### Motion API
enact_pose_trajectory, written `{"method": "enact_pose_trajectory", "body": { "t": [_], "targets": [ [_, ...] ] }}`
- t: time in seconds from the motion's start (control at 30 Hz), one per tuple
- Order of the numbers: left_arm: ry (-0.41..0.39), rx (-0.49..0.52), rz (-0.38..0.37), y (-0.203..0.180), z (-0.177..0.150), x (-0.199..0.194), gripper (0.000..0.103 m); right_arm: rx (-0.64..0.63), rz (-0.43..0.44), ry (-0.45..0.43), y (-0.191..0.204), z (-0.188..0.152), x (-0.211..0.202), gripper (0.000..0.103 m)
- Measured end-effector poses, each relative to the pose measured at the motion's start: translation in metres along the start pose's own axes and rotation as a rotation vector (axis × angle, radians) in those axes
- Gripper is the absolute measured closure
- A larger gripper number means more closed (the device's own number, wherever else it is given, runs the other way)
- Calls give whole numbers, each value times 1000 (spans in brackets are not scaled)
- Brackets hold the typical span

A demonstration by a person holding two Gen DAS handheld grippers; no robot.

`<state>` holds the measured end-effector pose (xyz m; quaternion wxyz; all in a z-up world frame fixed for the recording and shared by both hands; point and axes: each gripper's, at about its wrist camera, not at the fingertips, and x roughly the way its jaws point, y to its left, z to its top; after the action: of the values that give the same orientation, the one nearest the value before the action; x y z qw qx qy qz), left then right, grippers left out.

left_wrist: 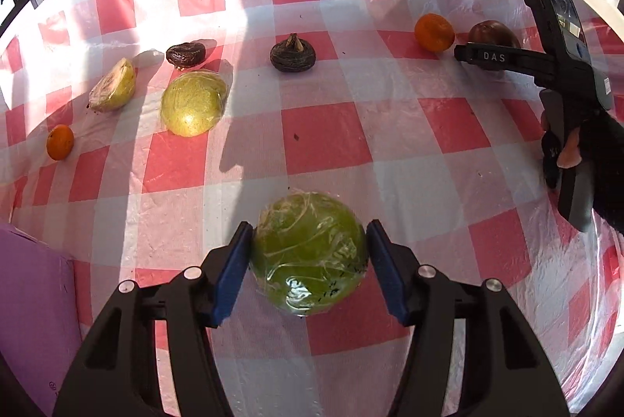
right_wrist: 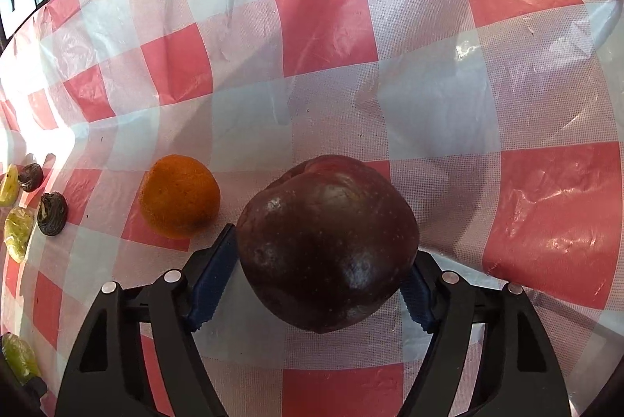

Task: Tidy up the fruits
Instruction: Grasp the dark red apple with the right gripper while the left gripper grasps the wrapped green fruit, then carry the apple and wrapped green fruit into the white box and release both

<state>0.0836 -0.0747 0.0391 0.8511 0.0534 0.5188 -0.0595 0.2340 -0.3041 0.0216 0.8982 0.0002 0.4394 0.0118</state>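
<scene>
The left gripper (left_wrist: 308, 261) clasps a round green plastic-wrapped fruit (left_wrist: 308, 253) between its blue pads. The right gripper (right_wrist: 316, 272) grips a round dark-red apple (right_wrist: 327, 241), dimpled end facing away from the camera.

Glossy dark apple (right_wrist: 327, 245); green fruit (left_wrist: 308, 253) in shiny film (crinkled); thin plastic tablecloth (left_wrist: 331, 132).

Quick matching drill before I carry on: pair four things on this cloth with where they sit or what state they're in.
1. wrapped green fruit
2. dark red apple
3. orange beside the apple
4. wrapped yellow half

a. lying free, far left
b. between the left tool's pads
c. between the right tool's pads
d. loose, just left of the right tool

Pairs: 1-b, 2-c, 3-d, 4-a
</scene>
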Motion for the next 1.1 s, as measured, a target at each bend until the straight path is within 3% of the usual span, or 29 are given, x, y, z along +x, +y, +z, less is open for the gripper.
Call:
{"method": "enact_pose_trajectory", "body": {
  "t": [0.1, 0.23, 0.3, 0.33, 0.37, 0.43, 0.53, 0.63, 0.67, 0.87, 1.1],
  "targets": [
    [27, 72, -5, -7, -30, -11, 43, -25, 3, -10, 8, -2, -4, 45],
    [28, 103, 0, -3, -52, -23, 43, 5, 11, 1, 12, -7, -10, 44],
    [20, 89, 1, 2, -57, -30, 43, 12, 17, 4, 13, -10, -13, 39],
    [19, 75, 1, 6, -57, -31, 43, 17, 29, 11, 13, -10, -13, 31],
    [22, 63, 1, 10, -59, -33, 43, 15, 44, 27, 15, -10, -11, 16],
    [34, 40, 5, 16, -60, -31, 43, -15, 25, 46, 20, -9, -8, 16],
    [39, 26, 12, 23, -65, -36, 43, 5, 12, 61, 23, -2, -6, 18],
    [26, 12, 20, 30, -68, -43, 43, 55, -17, 66, 17, 9, 0, 40],
    [22, 7, 24, 33, -69, -45, 43, 64, -22, 75, 17, 12, 0, 41],
    [28, -31, 35, 46, -80, -53, 43, 132, -5, 82, 28, -8, -19, 42],
    [28, -5, 13, 45, -91, -56, 43, 156, 66, 76, 53, -78, -77, 42]
  ]
}}
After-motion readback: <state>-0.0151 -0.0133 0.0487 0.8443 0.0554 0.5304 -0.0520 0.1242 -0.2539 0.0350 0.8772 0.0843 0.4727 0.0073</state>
